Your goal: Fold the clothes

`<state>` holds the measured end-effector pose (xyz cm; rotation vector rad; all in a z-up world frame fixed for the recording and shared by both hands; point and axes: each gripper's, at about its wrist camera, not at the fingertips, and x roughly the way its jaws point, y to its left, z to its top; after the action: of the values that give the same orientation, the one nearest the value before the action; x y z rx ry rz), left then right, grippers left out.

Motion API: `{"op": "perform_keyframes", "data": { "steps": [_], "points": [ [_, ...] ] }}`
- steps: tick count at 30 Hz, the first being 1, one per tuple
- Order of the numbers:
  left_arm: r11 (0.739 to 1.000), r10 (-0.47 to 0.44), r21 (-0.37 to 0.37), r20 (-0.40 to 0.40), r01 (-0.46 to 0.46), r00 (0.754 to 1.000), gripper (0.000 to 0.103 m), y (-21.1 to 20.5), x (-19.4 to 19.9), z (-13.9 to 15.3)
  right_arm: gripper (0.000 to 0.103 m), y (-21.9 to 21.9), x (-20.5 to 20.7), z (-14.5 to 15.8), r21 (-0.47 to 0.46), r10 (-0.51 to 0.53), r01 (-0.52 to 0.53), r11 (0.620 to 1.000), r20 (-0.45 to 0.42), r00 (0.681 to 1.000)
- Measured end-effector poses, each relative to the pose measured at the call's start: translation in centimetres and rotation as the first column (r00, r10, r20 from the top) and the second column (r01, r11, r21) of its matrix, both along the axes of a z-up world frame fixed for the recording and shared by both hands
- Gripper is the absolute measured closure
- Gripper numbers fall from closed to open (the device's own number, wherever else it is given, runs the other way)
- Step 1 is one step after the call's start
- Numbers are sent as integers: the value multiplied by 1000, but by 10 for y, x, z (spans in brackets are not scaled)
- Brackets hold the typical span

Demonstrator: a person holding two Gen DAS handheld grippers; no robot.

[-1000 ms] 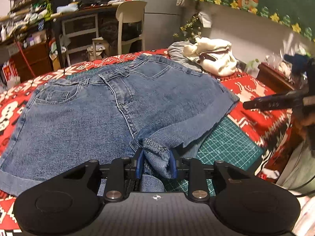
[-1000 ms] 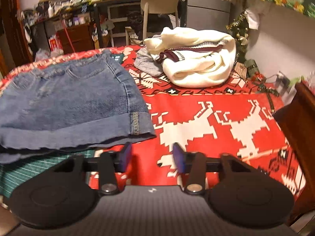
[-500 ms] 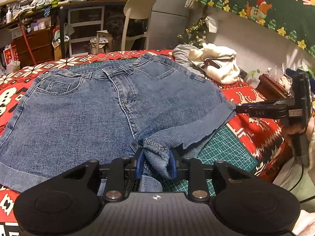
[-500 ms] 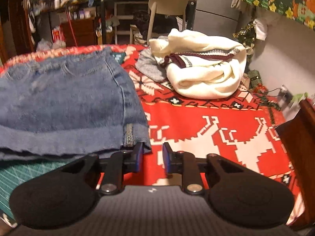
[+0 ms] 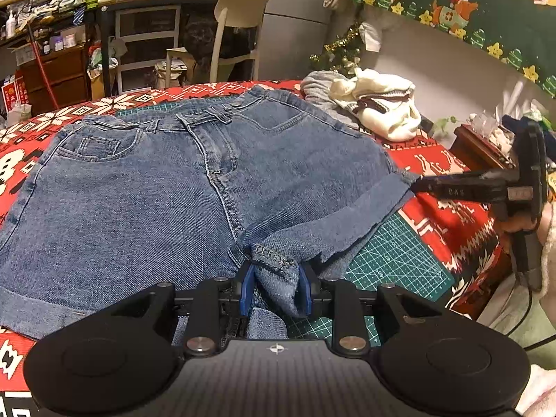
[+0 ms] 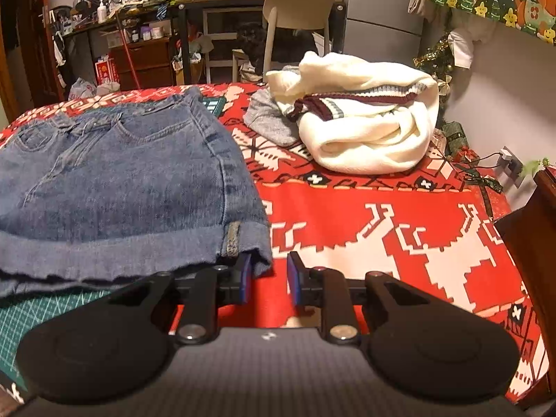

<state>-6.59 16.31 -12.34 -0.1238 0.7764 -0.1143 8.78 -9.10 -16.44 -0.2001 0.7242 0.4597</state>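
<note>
Left wrist view: left hand-held gripper pinches the blue denim shorts at the crotch on the red patterned bed; right hand-held gripper, narrow, barely overlaps the cuff and may slip off.

Red patterned blanket bears shorts, sweater, mat.

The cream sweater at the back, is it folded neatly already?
No, the cream sweater lies in a crumpled heap on the red patterned cloth, its striped collar bunched up.
</note>
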Motion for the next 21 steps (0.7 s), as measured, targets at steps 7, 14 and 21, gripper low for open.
{"op": "perform_keyframes", "data": {
  "steps": [7,14,21],
  "points": [
    [999,-33,10,-8,33,999,78,-5,-3,1,100,-2,-1,10,55,-31,30,998,13,999],
    [994,-104,18,-34,104,994,86,-13,-11,4,100,-23,-11,30,139,-81,79,987,10,997],
    [988,-133,67,-64,137,989,86,-21,-19,-3,100,-30,-11,20,131,-101,102,986,-20,995]
  ]
}}
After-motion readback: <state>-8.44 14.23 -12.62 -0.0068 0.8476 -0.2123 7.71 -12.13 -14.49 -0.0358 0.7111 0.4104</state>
